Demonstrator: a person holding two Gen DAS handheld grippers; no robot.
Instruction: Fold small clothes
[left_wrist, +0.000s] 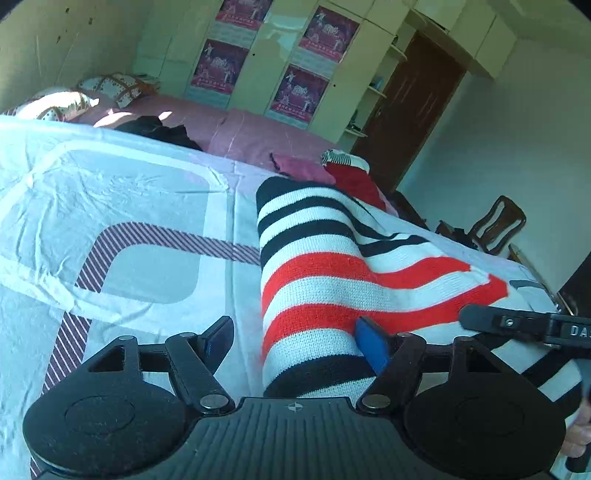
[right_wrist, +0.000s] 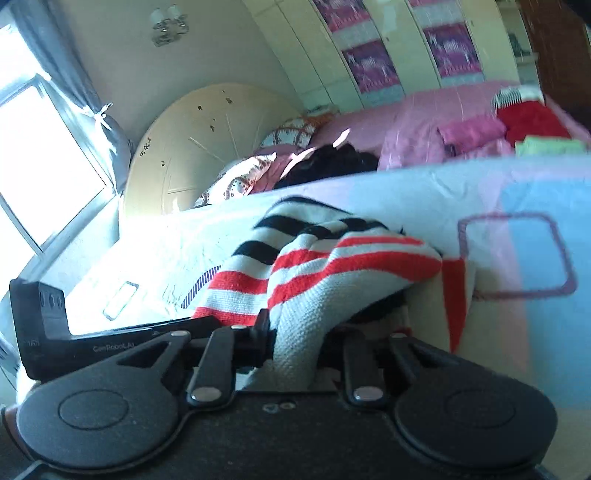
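A small knitted garment (left_wrist: 332, 266) with black, white and red stripes lies on the bed sheet (left_wrist: 122, 192). My left gripper (left_wrist: 295, 343) is open; its left finger is off the cloth and its blue-padded right finger (left_wrist: 373, 343) rests on the garment's near end. In the right wrist view the same striped garment (right_wrist: 332, 266) bunches up between the fingers of my right gripper (right_wrist: 306, 332), which looks shut on a fold of it. The other gripper's black body shows at the left edge (right_wrist: 44, 325) and, in the left wrist view, at the right (left_wrist: 524, 325).
The white sheet with grey and striped patterns covers the near bed. Behind it lie a pink blanket (left_wrist: 258, 133), a dark garment (left_wrist: 159, 129), pillows (left_wrist: 118, 88), and red and pink clothes (left_wrist: 351, 177). A wardrobe, a brown door and a wooden chair (left_wrist: 495, 225) stand beyond.
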